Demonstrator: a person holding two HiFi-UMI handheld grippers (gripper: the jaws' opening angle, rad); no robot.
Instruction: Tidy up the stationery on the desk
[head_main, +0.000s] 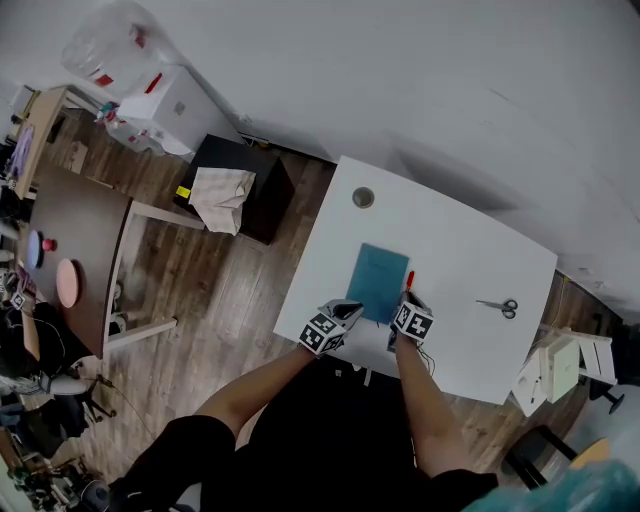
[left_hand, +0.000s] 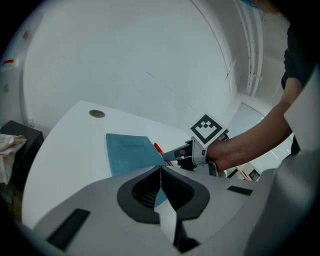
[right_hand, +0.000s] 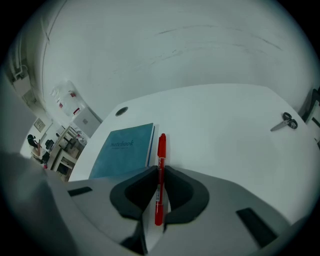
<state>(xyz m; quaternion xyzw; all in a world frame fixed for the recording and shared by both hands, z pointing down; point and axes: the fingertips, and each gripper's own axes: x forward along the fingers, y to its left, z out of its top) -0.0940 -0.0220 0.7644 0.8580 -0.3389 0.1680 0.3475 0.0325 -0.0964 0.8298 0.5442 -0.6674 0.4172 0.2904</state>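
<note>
Right gripper (right_hand: 159, 171) clamped red pen (right_hand: 161, 150), notebook (right_hand: 125, 150) just left of jaws; left gripper (left_hand: 160, 167) pinched shut, apparently empty; pen, if released askew, likely would have rolled.

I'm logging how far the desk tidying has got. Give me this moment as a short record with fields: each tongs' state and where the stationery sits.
left tongs: shut, at the notebook near corner
right tongs: shut on the red pen, beside the notebook's right edge
scissors: lying alone toward the desk right side
</note>
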